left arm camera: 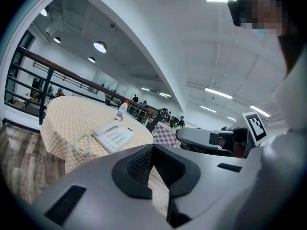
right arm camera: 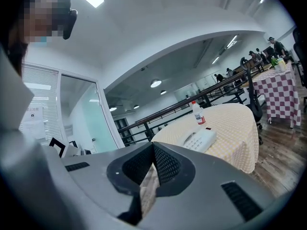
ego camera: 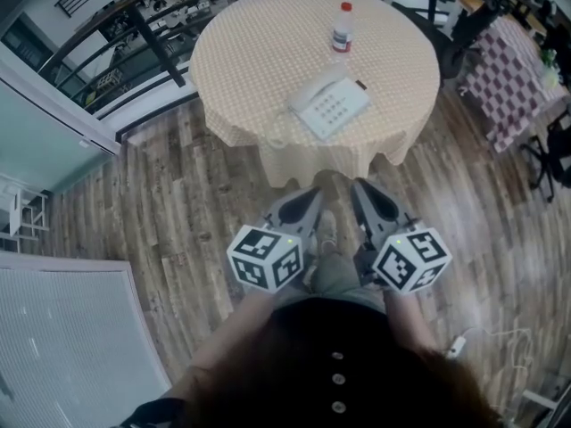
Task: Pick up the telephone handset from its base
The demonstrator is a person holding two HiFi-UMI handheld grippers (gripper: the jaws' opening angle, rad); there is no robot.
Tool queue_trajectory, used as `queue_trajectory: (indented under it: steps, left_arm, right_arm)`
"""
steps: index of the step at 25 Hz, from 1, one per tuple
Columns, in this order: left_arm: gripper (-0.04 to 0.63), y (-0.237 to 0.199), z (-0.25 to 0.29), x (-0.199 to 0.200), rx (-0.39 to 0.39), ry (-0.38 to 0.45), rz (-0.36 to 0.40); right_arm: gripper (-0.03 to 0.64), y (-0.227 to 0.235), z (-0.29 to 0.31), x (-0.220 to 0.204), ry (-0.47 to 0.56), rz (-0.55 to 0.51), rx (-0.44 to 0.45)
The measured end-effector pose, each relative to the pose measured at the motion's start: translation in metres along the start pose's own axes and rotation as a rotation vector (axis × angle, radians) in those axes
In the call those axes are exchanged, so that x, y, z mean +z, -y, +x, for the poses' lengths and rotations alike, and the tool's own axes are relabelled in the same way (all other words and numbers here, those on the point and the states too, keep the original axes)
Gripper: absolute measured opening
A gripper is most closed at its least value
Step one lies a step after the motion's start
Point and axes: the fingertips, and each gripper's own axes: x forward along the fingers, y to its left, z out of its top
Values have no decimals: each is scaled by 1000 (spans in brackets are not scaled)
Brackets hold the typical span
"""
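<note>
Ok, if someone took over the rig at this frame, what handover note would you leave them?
Left claw: shut, empty, short of the table.
Right claw: shut, empty, beside it.
White push-button telephone sits on the round table with beige checked cloth, its white handset resting in place on it. A clear red-capped plastic bottle stands behind.
Done: nothing; the handset is untouched.
To do: approach, open a claw, grip the handset, lift it off.

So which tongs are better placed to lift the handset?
Probably left. Both left tongs and right tongs are shut, short of the table, but the handset lies along the left edge of the telephone base.
</note>
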Motion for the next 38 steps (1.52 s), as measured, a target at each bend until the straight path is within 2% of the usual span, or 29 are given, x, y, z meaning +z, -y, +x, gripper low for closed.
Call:
queue_trajectory:
  steps: [5, 15, 26, 32, 38]
  left_arm:
    - [8, -23, 30, 14, 17, -2, 7]
    - [8, -58, 116, 54, -8, -41, 42]
    - [8, -94, 197, 91, 24, -51, 5]
    - [8, -111, 227, 110, 50, -42, 24]
    - [8, -115, 247, 110, 70, -44, 47]
  right_arm:
    - [11, 20, 32, 9, -16, -1, 15]
    - [11, 79, 101, 49, -37, 17, 24]
    - [11, 146, 161, 79, -80, 46, 35]
    - [11, 165, 183, 103, -65, 37, 56]
    - [11, 183, 191, 108, -62, 26, 69]
